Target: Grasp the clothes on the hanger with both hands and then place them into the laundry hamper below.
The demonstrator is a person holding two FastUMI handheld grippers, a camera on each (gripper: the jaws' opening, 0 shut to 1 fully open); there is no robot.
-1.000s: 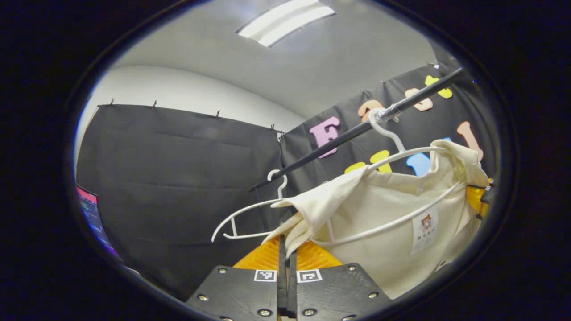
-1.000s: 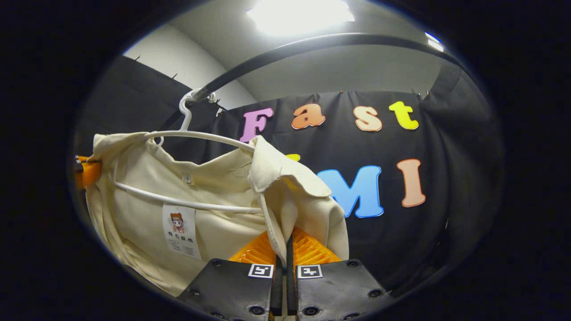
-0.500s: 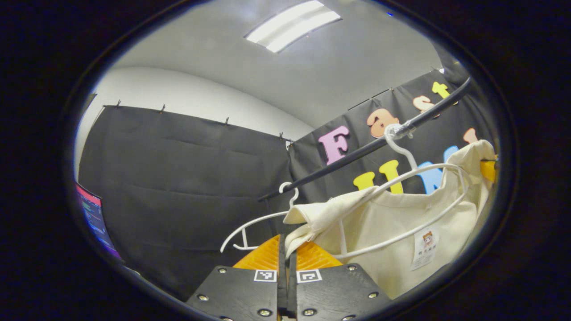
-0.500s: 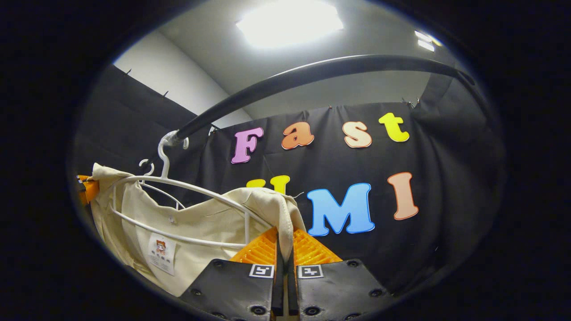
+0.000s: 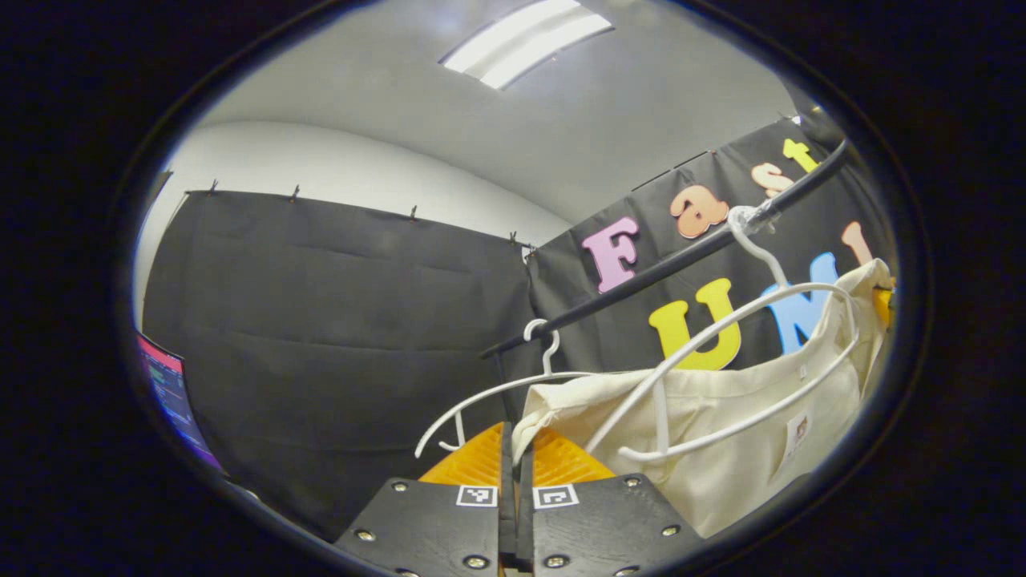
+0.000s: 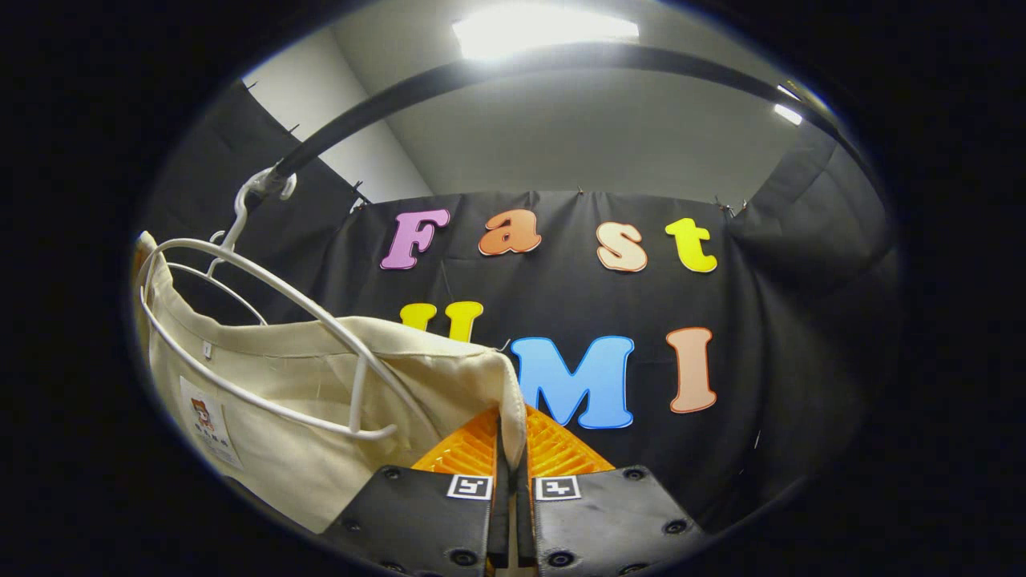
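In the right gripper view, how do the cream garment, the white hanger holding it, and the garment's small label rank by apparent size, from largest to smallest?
1. Cream garment, though nearness to the camera enlarges it.
2. White hanger, a thin wire outline spanning slightly less.
3. Label, clearly smallest.

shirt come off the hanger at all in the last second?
Yes. The cream shirt has slid down: its shoulders draped over the white hanger before; now the hanger's top arc stands bare above the cloth, still hooked on the black rail.
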